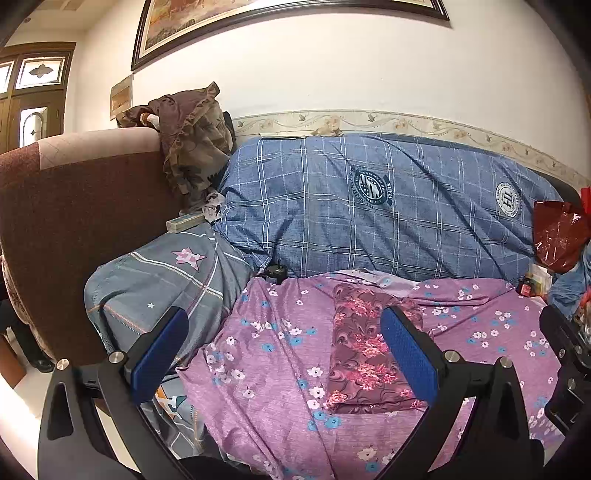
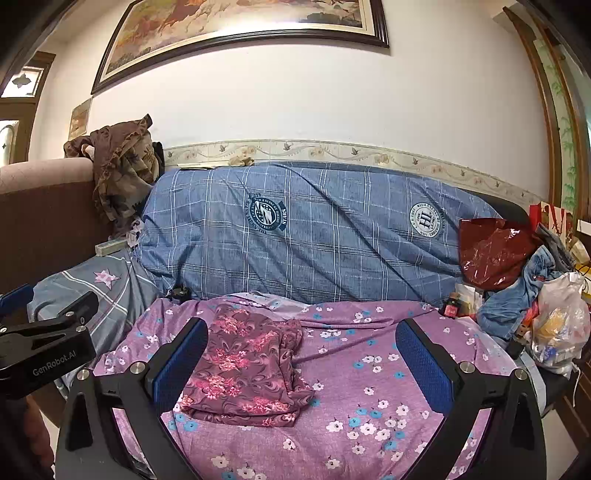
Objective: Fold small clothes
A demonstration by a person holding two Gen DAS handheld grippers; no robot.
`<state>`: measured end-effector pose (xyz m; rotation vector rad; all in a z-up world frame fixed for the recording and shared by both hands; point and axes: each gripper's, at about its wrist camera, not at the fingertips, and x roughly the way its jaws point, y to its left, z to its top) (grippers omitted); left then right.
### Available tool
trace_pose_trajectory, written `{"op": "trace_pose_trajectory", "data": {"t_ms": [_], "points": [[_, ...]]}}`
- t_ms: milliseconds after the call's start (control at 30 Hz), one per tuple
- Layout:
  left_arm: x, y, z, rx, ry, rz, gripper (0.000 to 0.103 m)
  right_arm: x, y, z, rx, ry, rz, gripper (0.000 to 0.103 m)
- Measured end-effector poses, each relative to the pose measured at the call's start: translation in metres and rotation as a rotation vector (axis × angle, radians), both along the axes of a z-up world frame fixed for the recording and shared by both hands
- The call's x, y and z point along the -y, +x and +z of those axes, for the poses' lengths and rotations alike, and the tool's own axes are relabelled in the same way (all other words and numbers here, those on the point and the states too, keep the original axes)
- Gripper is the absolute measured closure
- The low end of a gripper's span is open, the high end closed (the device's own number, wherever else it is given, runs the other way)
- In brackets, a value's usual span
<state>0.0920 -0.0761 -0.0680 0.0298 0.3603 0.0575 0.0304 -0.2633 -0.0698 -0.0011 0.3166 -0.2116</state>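
On purple floral sheet [image 2: 369, 406], folded maroon garment [image 2: 243, 369]

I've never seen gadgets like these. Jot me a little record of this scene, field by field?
Setting: sofa draped in a purple flowered sheet
Garment: maroon flowered cloth, lying folded on the sheet
Left tool: open, empty, above the sheet
Right tool: open, empty, garment beside its left finger
Backrest: blue checked cover
Right end: red plastic bag, white plastic bag
Wall: framed painting
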Motion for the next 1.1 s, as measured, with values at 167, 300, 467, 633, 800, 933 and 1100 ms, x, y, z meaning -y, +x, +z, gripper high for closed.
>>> {"op": "trace_pose_trajectory", "data": {"t_ms": [167,300,467,633,800,933,1100], "points": [[-0.001,0.000,0.001,0.004,-0.005,-0.006,0.000,-0.001,0.000,0.001,-0.002,0.001,-0.005,0.000],[-0.001,0.001,0.000,-0.002,-0.008,-0.006,0.000,-0.001,0.001,0.001,-0.005,-0.006,-0.007,0.000],[-0.001,0.006,-0.002,-0.012,-0.010,-0.014,0.000,-0.003,0.005,-0.002,-0.015,-0.003,-0.006,0.000],[0.001,0.011,-0.005,-0.020,-0.013,-0.022,0.000,-0.006,0.010,-0.006,-0.026,-0.008,-0.002,0.000],[0.002,0.017,-0.010,-0.032,-0.014,-0.021,0.000,-0.008,0.018,-0.010,-0.041,-0.012,0.002,0.000],[0.002,0.022,-0.013,-0.038,-0.017,-0.017,0.000,-0.009,0.022,-0.014,-0.049,-0.012,0.003,0.000],[0.003,0.029,-0.017,-0.050,-0.018,-0.014,0.000,-0.010,0.029,-0.018,-0.061,-0.013,0.007,0.000]]}}
